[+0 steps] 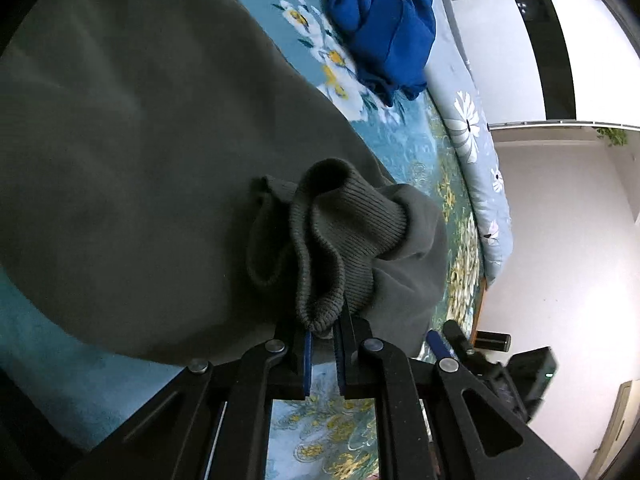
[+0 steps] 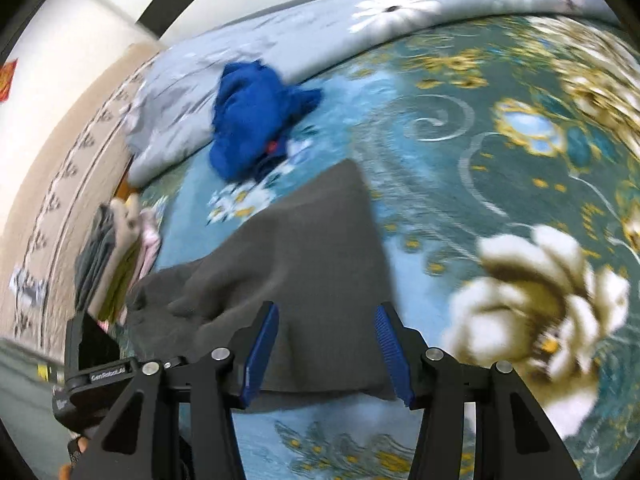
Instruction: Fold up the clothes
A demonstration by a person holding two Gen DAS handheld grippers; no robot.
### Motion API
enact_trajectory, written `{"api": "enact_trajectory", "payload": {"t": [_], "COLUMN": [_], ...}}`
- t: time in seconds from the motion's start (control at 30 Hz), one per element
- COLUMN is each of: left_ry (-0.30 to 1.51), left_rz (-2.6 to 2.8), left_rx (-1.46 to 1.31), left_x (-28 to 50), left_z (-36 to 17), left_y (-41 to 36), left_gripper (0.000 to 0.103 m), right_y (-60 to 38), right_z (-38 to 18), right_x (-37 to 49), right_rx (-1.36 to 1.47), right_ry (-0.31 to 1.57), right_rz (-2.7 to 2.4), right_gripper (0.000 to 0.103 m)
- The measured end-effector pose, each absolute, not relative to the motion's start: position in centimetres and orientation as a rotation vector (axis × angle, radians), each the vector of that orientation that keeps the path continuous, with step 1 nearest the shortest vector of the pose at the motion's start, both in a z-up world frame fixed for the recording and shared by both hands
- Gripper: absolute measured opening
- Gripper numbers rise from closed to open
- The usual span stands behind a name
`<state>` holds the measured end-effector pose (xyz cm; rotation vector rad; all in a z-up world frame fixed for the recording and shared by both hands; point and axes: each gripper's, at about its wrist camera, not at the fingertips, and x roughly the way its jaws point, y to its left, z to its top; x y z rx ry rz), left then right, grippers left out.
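A dark olive-grey sweatshirt (image 1: 132, 168) lies spread on the floral bedspread (image 1: 404, 148). Its ribbed cuff (image 1: 332, 248) is bunched up, and my left gripper (image 1: 323, 334) is shut on the cuff's edge. In the right wrist view the same grey garment (image 2: 312, 260) lies flat under my right gripper (image 2: 326, 320), which stands open above it with nothing between its blue pads (image 2: 260, 356). A crumpled blue garment (image 1: 380, 20) sits further back on the bed, the same blue garment (image 2: 256, 120) appearing in the right wrist view.
A pale blue daisy-print quilt (image 2: 312, 28) runs along the far side of the bed. A stack of folded clothes (image 2: 116, 256) sits at the left edge. The other gripper (image 1: 460, 344) shows at the lower right of the left wrist view. A white wall (image 1: 560, 240) lies beyond.
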<state>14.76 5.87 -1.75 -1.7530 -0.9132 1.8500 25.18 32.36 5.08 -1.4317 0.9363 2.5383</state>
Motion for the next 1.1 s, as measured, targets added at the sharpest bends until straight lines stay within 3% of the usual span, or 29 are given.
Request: {"api": "enact_trajectory", "payload": {"t": [0.1, 0.17, 0.2, 0.4, 0.53, 0.57, 0.6, 0.63, 0.77, 0.93, 1.1], "left_ry": [-0.894, -0.904, -0.908, -0.924, -0.847, -0.839, -0.831, -0.824, -0.793, -0.754, -0.874], "left_rz": [1.840, 1.829, 1.825, 1.839, 1.906, 1.917, 1.929, 1.940, 1.984, 2.036, 1.975], "left_rx": [-1.778, -1.801, -1.813, -1.799, -1.760, -1.743, -1.727, -1.710, -1.644, -1.559, -1.760], "left_x": [14.7, 15.1, 15.3, 15.0, 14.6, 14.5, 14.5, 14.5, 14.4, 14.3, 13.4], "left_z": [-1.9, -2.0, -2.0, -2.1, -1.5, -1.2, -0.9, -0.6, 0.7, 2.3, -2.3], "left_y": [6.0, 5.5, 5.2, 5.2, 6.0, 5.8, 5.7, 5.5, 4.7, 3.8, 1.9], "left_gripper": [0.013, 0.033, 0.050, 0.063, 0.058, 0.050, 0.026, 0.016, 0.013, 0.013, 0.013], "right_y": [31.7, 31.9, 32.0, 32.1, 32.0, 32.0, 31.9, 31.9, 32.0, 31.9, 31.5], "right_z": [4.0, 3.6, 3.4, 3.2, 3.2, 3.3, 3.3, 3.4, 4.4, 4.7, 5.6], "right_x": [24.4, 24.5, 24.5, 24.6, 24.8, 24.7, 24.7, 24.8, 25.2, 24.6, 24.1], "right_rx": [-1.473, -1.476, -1.476, -1.485, -1.487, -1.488, -1.488, -1.486, -1.453, -1.478, -1.466], "right_ry": [0.887, 0.907, 0.919, 0.926, 0.927, 0.925, 0.924, 0.933, 0.998, 0.947, 0.950], "right_rz": [2.512, 2.500, 2.494, 2.482, 2.475, 2.474, 2.473, 2.473, 2.516, 2.509, 2.532], "right_gripper": [0.056, 0.056, 0.056, 0.056, 0.056, 0.056, 0.056, 0.056, 0.056, 0.056, 0.056]}}
